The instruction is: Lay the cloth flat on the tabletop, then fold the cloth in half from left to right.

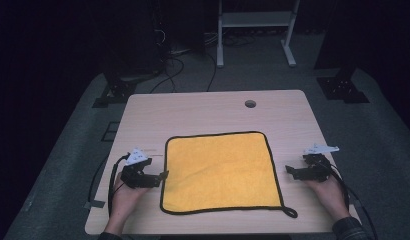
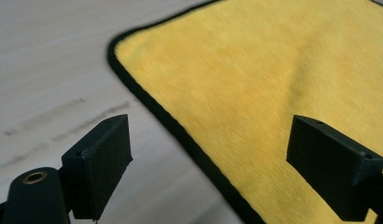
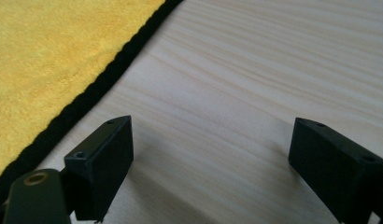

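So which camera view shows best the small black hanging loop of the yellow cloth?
The high view: the black hanging loop lies at the near right corner of the yellow black-edged cloth. Both gripper views show just yellow pile and black edging.

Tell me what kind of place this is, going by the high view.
Probably a lab or data-collection rig, not a home. A bare wooden table holds just a yellow cloth, dark curtains close it in, cables trail across the grey floor, and a white equipment stand sits behind.
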Demonstrator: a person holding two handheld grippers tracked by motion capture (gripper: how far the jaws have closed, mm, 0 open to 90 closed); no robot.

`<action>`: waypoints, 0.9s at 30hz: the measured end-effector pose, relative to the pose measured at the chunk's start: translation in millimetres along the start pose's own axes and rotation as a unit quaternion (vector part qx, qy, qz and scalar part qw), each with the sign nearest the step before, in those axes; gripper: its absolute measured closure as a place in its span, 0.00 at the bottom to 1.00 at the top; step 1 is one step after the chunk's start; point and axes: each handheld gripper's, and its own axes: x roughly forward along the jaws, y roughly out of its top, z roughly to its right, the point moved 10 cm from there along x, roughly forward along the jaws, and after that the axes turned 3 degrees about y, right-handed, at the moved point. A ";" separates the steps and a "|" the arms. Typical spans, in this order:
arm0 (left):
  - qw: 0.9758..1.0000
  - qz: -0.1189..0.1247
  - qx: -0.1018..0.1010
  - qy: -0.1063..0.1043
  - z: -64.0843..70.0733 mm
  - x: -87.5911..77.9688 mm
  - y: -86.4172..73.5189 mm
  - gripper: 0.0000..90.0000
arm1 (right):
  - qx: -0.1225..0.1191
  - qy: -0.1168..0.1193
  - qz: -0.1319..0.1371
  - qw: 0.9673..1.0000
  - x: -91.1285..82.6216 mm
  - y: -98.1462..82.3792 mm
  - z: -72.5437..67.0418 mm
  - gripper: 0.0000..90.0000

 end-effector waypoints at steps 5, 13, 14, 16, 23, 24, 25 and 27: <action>1.000 -0.017 -0.014 0.009 -12.8 12.4 -3.6 0.14 | -0.003 -0.007 0.009 1.000 2.5 0.8 2.5 0.12; 0.998 -0.060 -0.010 0.034 -19.9 38.6 -16.4 0.14 | -0.003 -0.004 0.012 1.000 2.6 0.4 3.0 0.11; 0.997 -0.063 -0.012 0.033 -19.4 40.8 -17.4 0.14 | -0.004 -0.004 0.012 1.000 2.6 0.3 2.9 0.11; 0.997 -0.067 -0.012 0.037 -19.0 44.9 -18.5 0.14 | -0.004 -0.004 0.012 1.000 2.4 0.1 2.7 0.11; 0.996 -0.063 0.001 0.060 -21.6 49.8 -18.4 0.15 | -0.005 -0.002 0.011 1.000 2.1 -0.2 2.4 0.11; 0.996 -0.058 -0.001 0.063 -22.7 49.2 -18.9 0.15 | -0.006 -0.002 0.011 1.000 2.0 -0.3 2.3 0.11; 0.996 -0.057 -0.001 0.064 -23.9 48.7 -19.1 0.16 | -0.006 -0.001 0.011 1.000 1.9 -0.4 2.2 0.11; 0.996 -0.053 -0.003 0.065 -25.3 47.9 -18.5 0.19 | -0.007 -0.001 0.011 1.000 1.7 -0.6 2.0 0.11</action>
